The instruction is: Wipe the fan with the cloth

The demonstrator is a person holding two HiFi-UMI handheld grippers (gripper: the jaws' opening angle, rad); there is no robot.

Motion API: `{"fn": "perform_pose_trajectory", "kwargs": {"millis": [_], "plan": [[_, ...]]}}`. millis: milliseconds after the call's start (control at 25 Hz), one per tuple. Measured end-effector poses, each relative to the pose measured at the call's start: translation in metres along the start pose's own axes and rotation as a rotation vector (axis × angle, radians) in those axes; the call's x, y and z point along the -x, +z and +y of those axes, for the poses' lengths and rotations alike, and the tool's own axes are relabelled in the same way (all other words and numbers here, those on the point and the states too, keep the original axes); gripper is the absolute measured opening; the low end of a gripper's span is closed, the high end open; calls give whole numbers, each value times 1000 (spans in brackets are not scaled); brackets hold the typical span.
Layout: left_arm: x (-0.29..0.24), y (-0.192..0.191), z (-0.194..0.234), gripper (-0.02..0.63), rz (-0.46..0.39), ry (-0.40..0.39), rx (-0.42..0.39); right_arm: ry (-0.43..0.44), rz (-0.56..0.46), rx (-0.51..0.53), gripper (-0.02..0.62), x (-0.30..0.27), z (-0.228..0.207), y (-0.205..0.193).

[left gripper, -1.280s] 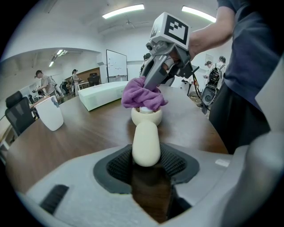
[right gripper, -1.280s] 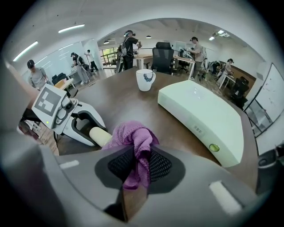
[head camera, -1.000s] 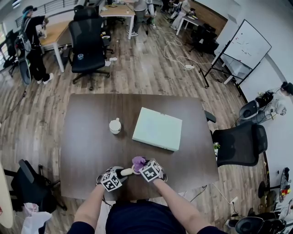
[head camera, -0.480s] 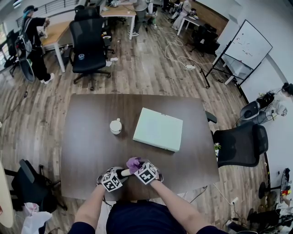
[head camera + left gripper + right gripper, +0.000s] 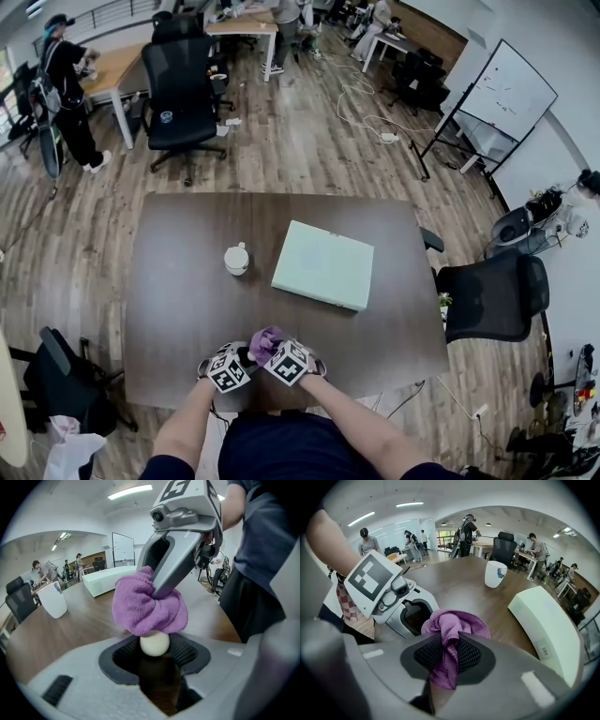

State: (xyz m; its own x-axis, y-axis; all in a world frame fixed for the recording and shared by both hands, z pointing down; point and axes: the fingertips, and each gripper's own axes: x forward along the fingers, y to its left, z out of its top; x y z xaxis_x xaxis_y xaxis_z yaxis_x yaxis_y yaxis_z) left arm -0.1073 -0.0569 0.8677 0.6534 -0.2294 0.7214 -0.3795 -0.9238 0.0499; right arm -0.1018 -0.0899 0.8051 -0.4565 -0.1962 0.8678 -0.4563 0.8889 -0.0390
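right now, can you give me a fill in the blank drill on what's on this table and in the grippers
The right gripper is shut on the ______ cloth.
The cloth touches the cream fan, which the ______ gripper holds.
In the head view, the pale green box lies to the ______ of the white cup.
Missing words: purple; left; right.

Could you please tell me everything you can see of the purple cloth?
The cloth is a purple, nubby, microfibre-looking rag, bunched into a soft wad. The right gripper pinches it between its pads, a tail sticking out behind them. The wad drapes over the rounded cream end of the fan, held in the left gripper, above the table's near edge.
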Motion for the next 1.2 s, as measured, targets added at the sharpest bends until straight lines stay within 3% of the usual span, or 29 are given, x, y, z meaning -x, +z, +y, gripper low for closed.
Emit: {"fn": "perform_pose_trajectory", "kwargs": {"millis": [400,600,960,1200], "plan": [[1,2,2,198,-8,1,-6,122,-5,58,80,-5,32,2],[0,-1,2,198,-2,0,-1,149,37,68,80,6,27,-14],[-3,-2,1,198,0,-2,-1,159,64,13,80,25,12,-51],[-4,-4,2,198,1,-4,1,147,56,-83,80,31,2,-61]]}}
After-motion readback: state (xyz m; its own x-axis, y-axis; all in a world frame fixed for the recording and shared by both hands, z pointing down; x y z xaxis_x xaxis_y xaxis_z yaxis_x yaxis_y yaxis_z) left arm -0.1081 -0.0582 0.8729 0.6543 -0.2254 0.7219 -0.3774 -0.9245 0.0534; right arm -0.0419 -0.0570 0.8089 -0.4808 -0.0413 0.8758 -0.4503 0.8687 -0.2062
